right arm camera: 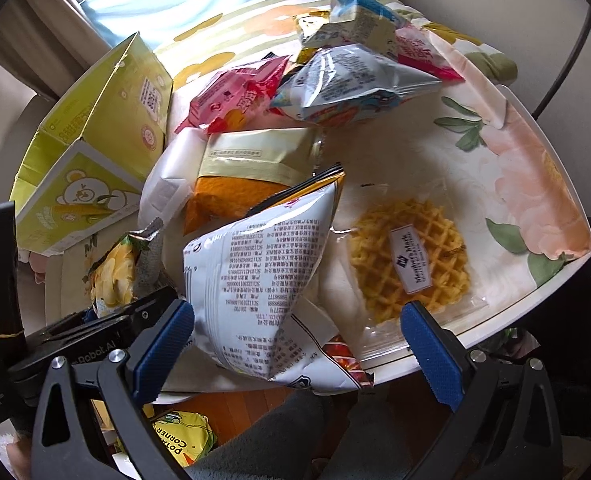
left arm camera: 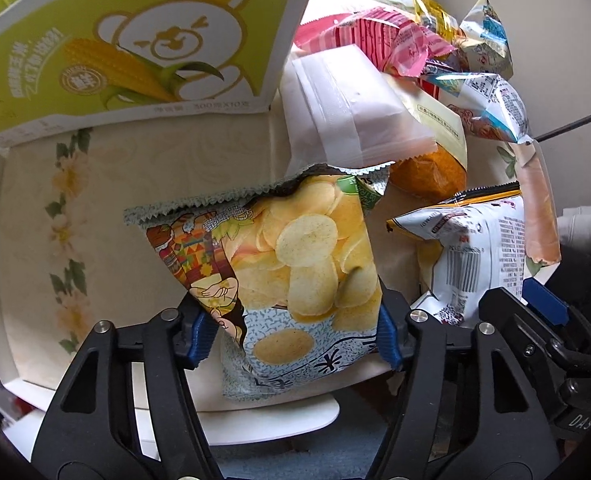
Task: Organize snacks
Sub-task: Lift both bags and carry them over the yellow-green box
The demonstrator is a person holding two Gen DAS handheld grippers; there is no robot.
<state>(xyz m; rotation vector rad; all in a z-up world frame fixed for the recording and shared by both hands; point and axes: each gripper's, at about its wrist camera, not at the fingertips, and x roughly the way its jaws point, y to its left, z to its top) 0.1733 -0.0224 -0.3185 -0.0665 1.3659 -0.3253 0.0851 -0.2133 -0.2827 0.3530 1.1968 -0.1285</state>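
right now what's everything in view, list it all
potato chip bag: 1, yellow and grey, between the left pads
white snack bag: 1, white with black print, between the right pads
waffle pack: 1, clear, golden waffle, right of the white bag
corn box: 1, green, table's far left
mixed packets: several, pink, blue, orange, piled behind
table: 1, floral cloth
left gripper: black, blue pads, squeezing the chip bag
right gripper: black, blue pads, open

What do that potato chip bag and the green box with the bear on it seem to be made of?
The potato chip bag looks like thin, printed plastic film, probably foil-lined: it creases sharply, puffs up, and has a zigzag-cut sealed top edge. The green bear box looks like printed cardboard with a smooth, slightly glossy face: it has flat, stiff panels and white cut edges.
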